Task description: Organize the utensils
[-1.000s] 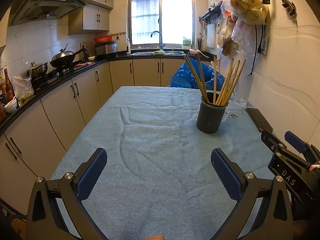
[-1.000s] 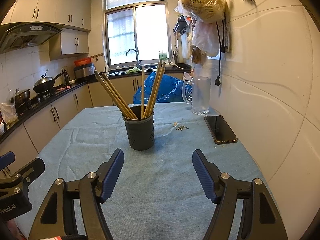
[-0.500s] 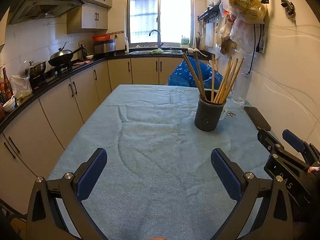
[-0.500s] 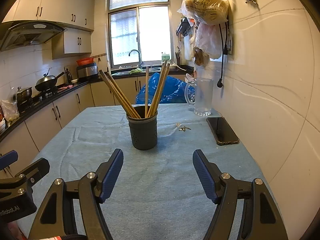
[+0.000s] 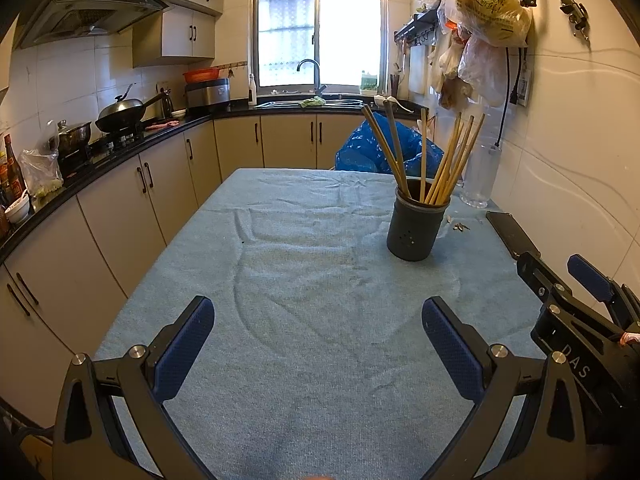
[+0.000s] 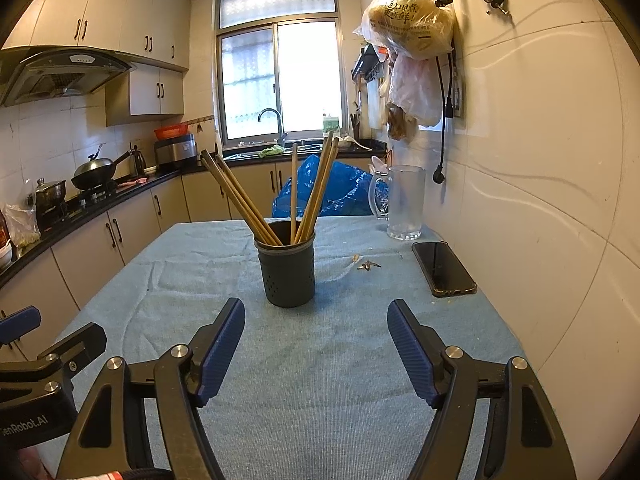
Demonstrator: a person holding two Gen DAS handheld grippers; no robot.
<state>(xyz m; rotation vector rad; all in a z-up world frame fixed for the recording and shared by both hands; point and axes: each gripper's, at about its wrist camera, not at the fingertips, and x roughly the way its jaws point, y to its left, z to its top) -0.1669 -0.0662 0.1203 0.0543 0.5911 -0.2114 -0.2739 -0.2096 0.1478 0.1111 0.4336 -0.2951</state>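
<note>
Both the left gripper [image 5: 318, 336] and right gripper [image 6: 316, 334] have fingers apart, empty, facing the chopstick holder [image 6: 289, 267]

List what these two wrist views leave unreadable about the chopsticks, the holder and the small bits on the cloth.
- Chopsticks: lower ends hidden inside the holder in both views; the count is uncertain where they overlap.
- Small bits beside the holder: too small to identify in the right wrist view; partly hidden behind the holder in the left.
- Phone: dark screen, nothing readable.
- Right gripper in the left wrist view: cut off by the edge.
</note>
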